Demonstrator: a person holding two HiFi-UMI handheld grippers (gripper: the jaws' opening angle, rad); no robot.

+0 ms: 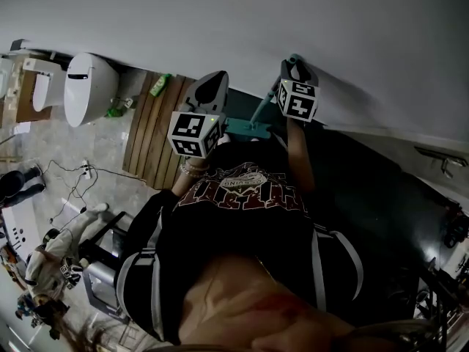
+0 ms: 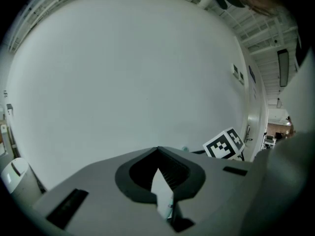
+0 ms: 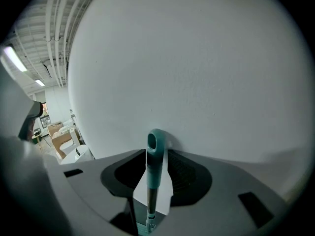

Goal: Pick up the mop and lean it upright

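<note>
The mop stands nearly upright against the white wall (image 1: 234, 20). Its teal looped handle (image 1: 293, 63) is at the top and its teal head (image 1: 245, 128) is low down by my left gripper's marker cube. In the right gripper view the handle (image 3: 154, 156) rests against the wall between the jaws, with wall showing on both sides of it. My right gripper (image 1: 294, 70) is open around the handle and its pads do not press it. My left gripper (image 1: 211, 79) points at the wall to the left of the mop, shut, with nothing in it.
A white toilet (image 1: 88, 86) and a cardboard box (image 1: 26, 97) stand at the far left. A wooden slatted platform (image 1: 150, 130) with a green bottle (image 1: 160, 85) lies beside them. Cables (image 1: 73, 174) trail over the tiled floor. A dark floor area (image 1: 381, 196) spreads to the right.
</note>
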